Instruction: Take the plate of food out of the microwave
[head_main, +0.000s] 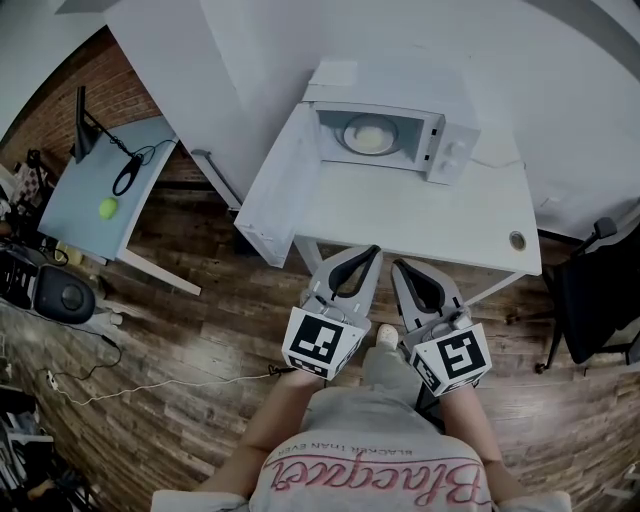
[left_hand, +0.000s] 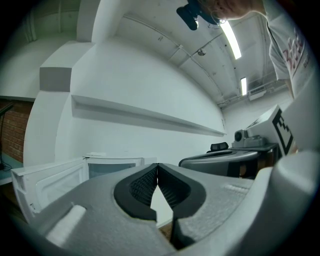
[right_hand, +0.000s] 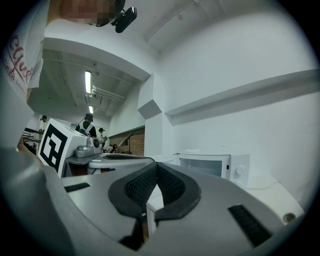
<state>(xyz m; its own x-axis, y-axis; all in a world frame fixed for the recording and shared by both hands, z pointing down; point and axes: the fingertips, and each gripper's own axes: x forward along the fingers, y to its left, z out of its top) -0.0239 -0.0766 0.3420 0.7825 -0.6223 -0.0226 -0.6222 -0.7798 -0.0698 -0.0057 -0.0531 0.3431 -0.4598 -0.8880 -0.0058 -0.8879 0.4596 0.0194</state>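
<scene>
A white microwave (head_main: 385, 125) stands at the back of a white table (head_main: 470, 225), its door (head_main: 275, 190) swung wide open to the left. Inside it sits a pale plate of food (head_main: 368, 135). Both grippers hover side by side just off the table's near edge, pointing at the microwave. My left gripper (head_main: 372, 251) is shut and empty, as its own view (left_hand: 158, 165) shows, with the microwave (left_hand: 114, 167) ahead. My right gripper (head_main: 397, 265) is likewise shut with nothing in it (right_hand: 157, 164); the microwave (right_hand: 207, 165) lies ahead to its right.
A light blue side table (head_main: 100, 195) at the left carries a green ball (head_main: 108, 208) and a black lamp. A black chair (head_main: 595, 295) stands at the right. A round cable hole (head_main: 517, 240) sits in the table's right corner. A cable (head_main: 120, 385) runs across the wooden floor.
</scene>
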